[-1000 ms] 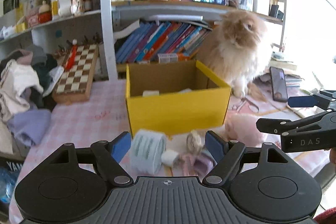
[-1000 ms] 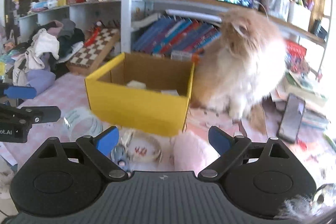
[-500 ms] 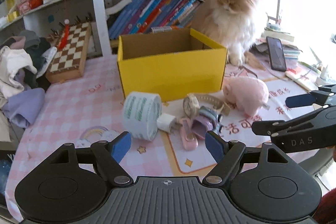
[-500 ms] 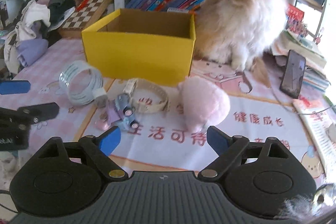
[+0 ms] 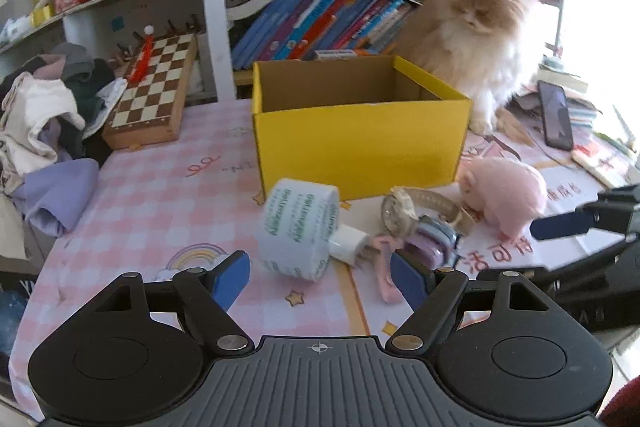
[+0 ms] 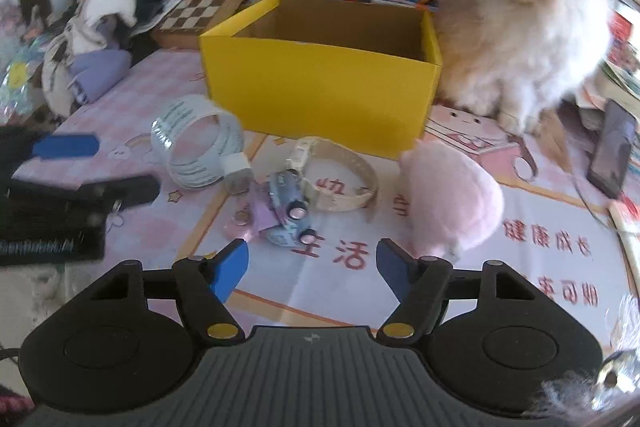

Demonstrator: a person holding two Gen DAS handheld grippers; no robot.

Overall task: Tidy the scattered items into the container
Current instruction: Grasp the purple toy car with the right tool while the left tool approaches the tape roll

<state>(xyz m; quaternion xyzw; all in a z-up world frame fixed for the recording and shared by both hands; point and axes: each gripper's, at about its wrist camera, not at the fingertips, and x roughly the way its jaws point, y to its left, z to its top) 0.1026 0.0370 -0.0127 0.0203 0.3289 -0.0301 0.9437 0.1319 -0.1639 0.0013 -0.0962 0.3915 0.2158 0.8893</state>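
The left claw (image 5: 320, 277) is hanging wide over the desk (image 5: 160, 187) with nothing between its blue pads. Just ahead of it a roll of tape (image 5: 298, 229) is lying on its side, touching a small white charger plug (image 5: 348, 245). A little to the right of those, a pink clip (image 5: 384, 267) and a toy car (image 5: 434, 237) are lying beside a beige watch (image 5: 424, 207).

The right claw (image 6: 312, 269) is narrowing, its jaws closing on empty air. A pink plush toy (image 6: 452, 195) is sitting just ahead of its right pad, the toy car (image 6: 288, 207) ahead of its left pad.

Beyond all these scattered items the open yellow box (image 5: 360, 135) is standing upright. A fluffy cat (image 5: 476, 39) is sitting behind the box's right corner, and a chessboard (image 5: 154, 93) is leaning far off to the left.
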